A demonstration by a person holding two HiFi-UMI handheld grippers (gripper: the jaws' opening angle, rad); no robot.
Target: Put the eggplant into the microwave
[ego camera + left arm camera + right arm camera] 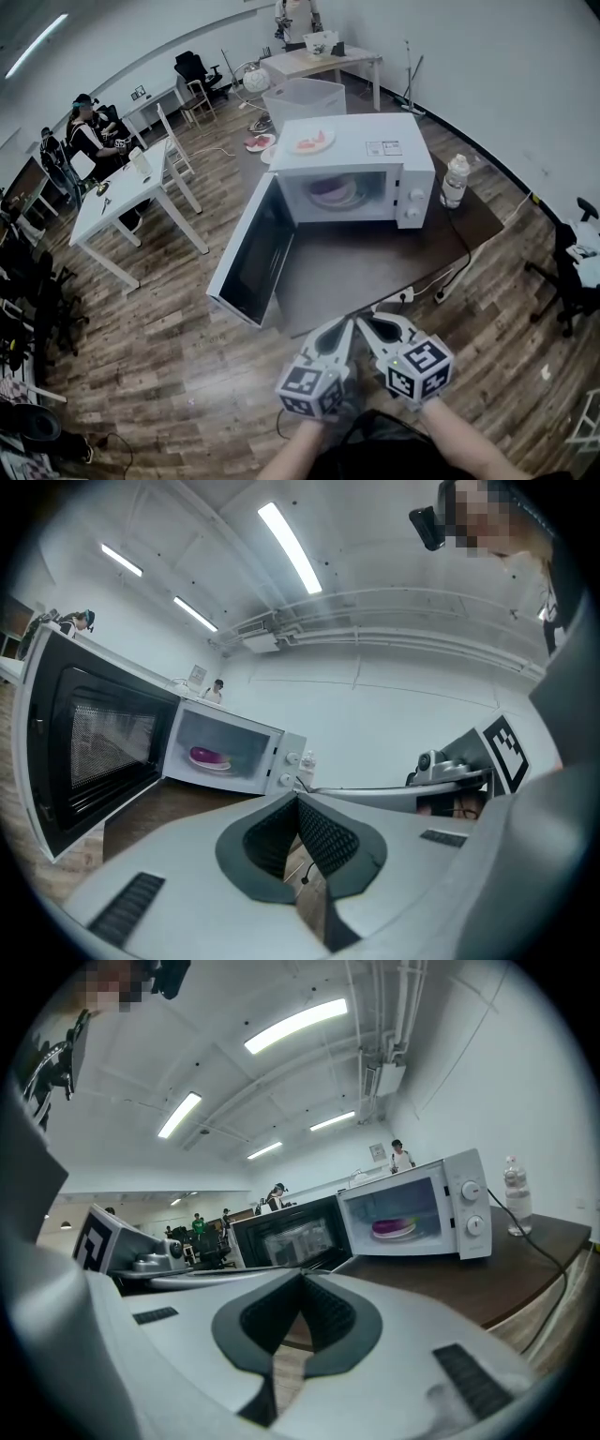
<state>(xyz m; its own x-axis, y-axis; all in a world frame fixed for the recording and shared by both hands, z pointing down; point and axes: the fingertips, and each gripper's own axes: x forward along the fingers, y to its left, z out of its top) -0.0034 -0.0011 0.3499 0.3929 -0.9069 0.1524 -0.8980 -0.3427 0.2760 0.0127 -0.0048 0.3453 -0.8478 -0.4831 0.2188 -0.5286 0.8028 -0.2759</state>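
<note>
The white microwave (356, 169) stands on a dark brown table (375, 262) with its door (253, 253) swung wide open to the left. Inside, a purple eggplant (330, 192) lies on a plate; it also shows in the left gripper view (208, 757) and the right gripper view (394, 1226). My left gripper (348, 324) and right gripper (362, 322) hover side by side near the table's front edge, well short of the microwave. In their own views the left gripper (298, 799) and the right gripper (302, 1277) are both shut with nothing between the pads.
A water bottle (455, 180) stands right of the microwave, whose cord runs to a power strip (398, 296). A plate with pink food (312, 141) sits on the microwave's top. White tables (122, 192) with seated people are at the left, a black chair (572, 272) at the right.
</note>
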